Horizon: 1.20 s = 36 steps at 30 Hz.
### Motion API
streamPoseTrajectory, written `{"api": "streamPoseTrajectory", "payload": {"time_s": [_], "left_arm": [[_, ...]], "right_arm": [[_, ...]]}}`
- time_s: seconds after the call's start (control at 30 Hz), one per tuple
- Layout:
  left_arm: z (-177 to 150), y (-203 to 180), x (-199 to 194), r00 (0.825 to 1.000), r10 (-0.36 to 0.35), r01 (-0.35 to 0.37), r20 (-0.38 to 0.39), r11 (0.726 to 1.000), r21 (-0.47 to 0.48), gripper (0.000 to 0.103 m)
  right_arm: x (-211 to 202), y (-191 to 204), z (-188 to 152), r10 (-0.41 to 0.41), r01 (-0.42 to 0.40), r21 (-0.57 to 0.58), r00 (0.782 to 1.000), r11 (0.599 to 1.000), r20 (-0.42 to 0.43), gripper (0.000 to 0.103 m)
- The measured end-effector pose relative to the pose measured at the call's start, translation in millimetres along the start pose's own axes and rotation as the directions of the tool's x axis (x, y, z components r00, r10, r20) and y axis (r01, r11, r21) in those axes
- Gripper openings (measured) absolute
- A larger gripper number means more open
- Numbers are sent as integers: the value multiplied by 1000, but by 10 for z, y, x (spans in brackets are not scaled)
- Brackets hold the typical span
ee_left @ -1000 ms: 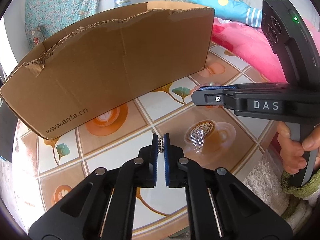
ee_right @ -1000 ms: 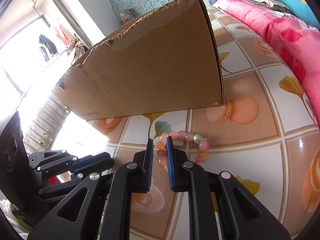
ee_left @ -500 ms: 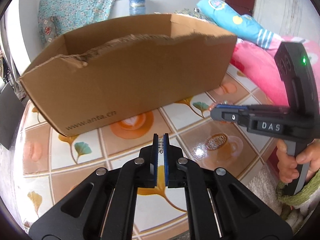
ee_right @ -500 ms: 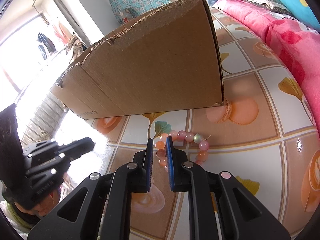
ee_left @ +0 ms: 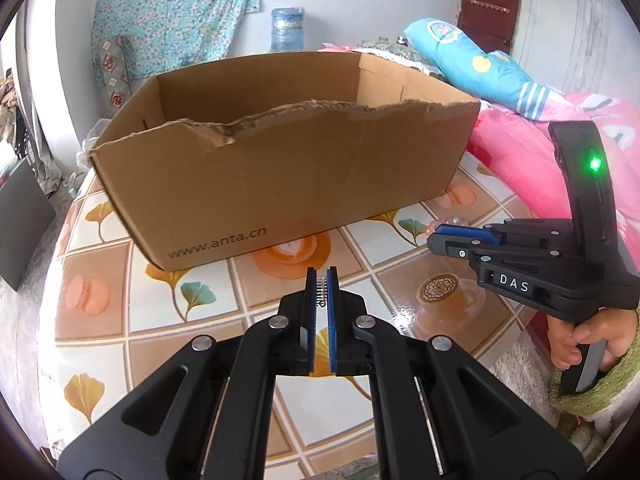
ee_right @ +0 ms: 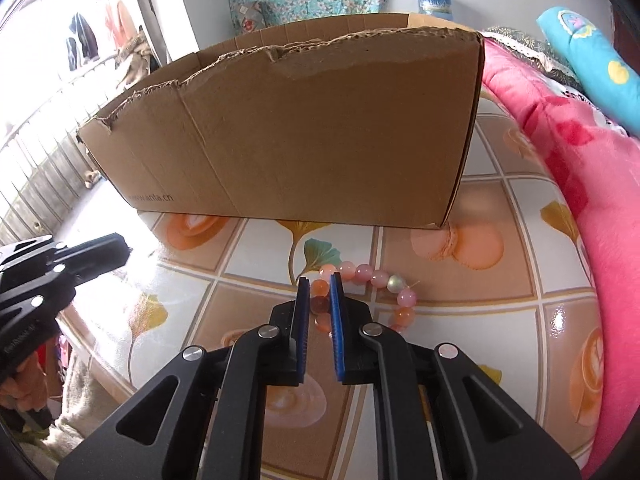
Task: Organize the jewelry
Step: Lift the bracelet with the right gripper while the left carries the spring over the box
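Left wrist: gripper [ee_left: 320,280] around chain [ee_left: 320,290] (silvery)

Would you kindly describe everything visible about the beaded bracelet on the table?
The beaded bracelet is a loop of round, glossy beads in pink, peach and orange, with one pale greenish pearly bead and a darker reddish one. It lies flat on the patterned table, in front of the cardboard box without touching it. The right gripper straddles its left side, a few beads showing between the fingers; contact is unclear. A thin thread end sticks out on its right.
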<state>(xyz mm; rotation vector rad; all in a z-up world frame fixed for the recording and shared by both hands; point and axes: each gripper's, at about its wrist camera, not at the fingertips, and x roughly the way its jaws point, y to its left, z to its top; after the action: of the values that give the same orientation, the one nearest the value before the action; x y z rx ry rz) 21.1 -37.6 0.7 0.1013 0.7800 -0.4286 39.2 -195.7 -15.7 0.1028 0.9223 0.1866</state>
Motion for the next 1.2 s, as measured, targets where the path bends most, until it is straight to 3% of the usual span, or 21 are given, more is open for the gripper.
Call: {"api": "streamPoseTrajectory", "payload": {"time_s": [0.23, 0.37, 0.43, 0.57, 0.6, 0.73, 1.0, 1.2], "left_arm": [[7, 81, -144, 999, 26, -25, 38, 999, -26, 4], [-1, 111, -244, 998, 30, -28, 63, 999, -37, 4], [12, 119, -300, 997, 26, -23, 79, 999, -41, 4], [82, 101, -411, 993, 12, -8, 116, 999, -36, 4], [123, 95, -449, 992, 6, -1, 129, 999, -32, 4], [284, 80, -554, 986, -15, 18, 168, 1000, -16, 4], [890, 135, -693, 974, -63, 54, 219, 998, 45, 4], [1420, 279, -452, 978, -119, 112, 170, 993, 46, 4]], "right_arm": [[-44, -336, -11, 161, -159, 193, 987, 968, 6, 10], [-156, -544, -24, 276, -283, 291, 959, 914, 66, 10], [-219, -646, -24, 328, -345, 334, 938, 877, 109, 10], [-322, -862, -29, 437, -489, 414, 872, 768, 220, 10], [-341, -924, -37, 470, -534, 431, 846, 728, 253, 10], [-429, -1030, 28, 529, -617, 429, 787, 660, 318, 10], [-858, -1107, 535, 566, -687, 308, 721, 658, 400, 10], [-1063, -1020, 1067, 587, -693, 193, 701, 695, 406, 10]]}}
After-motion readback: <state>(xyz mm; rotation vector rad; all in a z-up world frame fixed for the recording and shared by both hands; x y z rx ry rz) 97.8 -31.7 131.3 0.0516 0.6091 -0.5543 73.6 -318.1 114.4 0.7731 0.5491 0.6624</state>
